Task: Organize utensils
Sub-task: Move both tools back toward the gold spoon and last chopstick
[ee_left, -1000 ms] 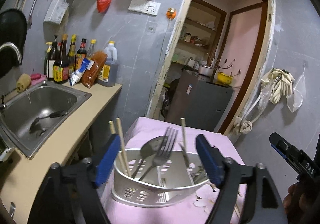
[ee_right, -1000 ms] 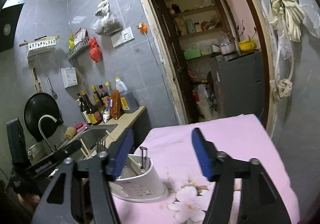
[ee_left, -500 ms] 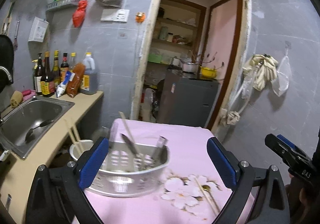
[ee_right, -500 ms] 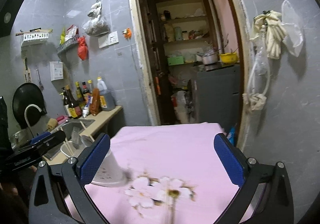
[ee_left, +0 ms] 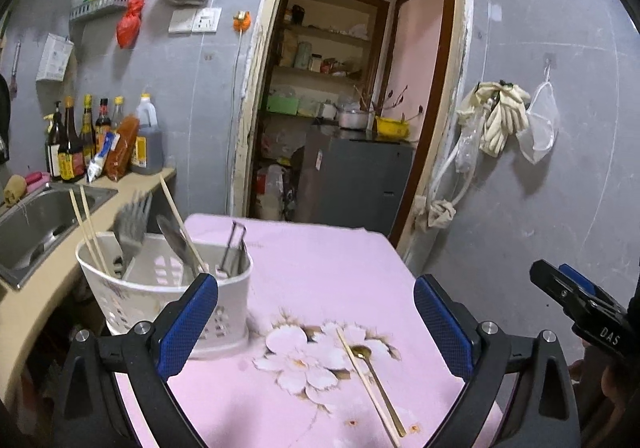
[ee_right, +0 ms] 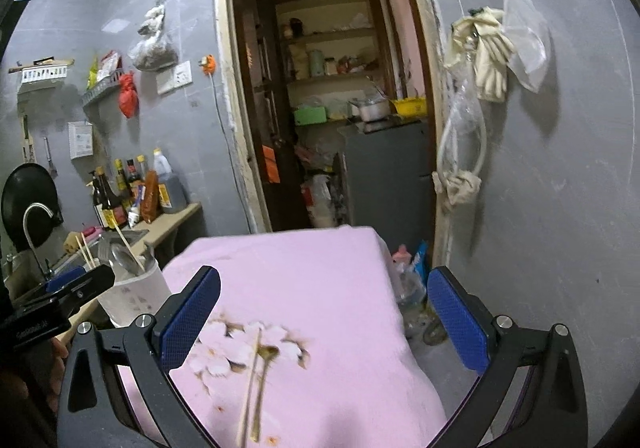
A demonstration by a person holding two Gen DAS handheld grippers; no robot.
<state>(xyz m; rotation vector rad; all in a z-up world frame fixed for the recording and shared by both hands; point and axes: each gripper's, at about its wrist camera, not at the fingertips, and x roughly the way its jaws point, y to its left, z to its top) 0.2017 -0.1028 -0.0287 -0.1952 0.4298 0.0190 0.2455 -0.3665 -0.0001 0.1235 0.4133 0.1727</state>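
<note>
Utensils are mostly sorted already in the white holder [ee_left: 160, 288] at the left edge of the pink-covered counter [ee_left: 320, 256], while a gold spoon [ee_left: 374, 372] and one chopstick [ee_left: 366, 380] lie loose on the flower print. Both the left gripper [ee_left: 316, 324] and the right gripper [ee_right: 324, 312] have their fingers wide apart and hold nothing. I judge the next move is to lower one gripper over the spoon or the chopstick and close on the thin shaft, which lies flat on soft cloth.
</note>
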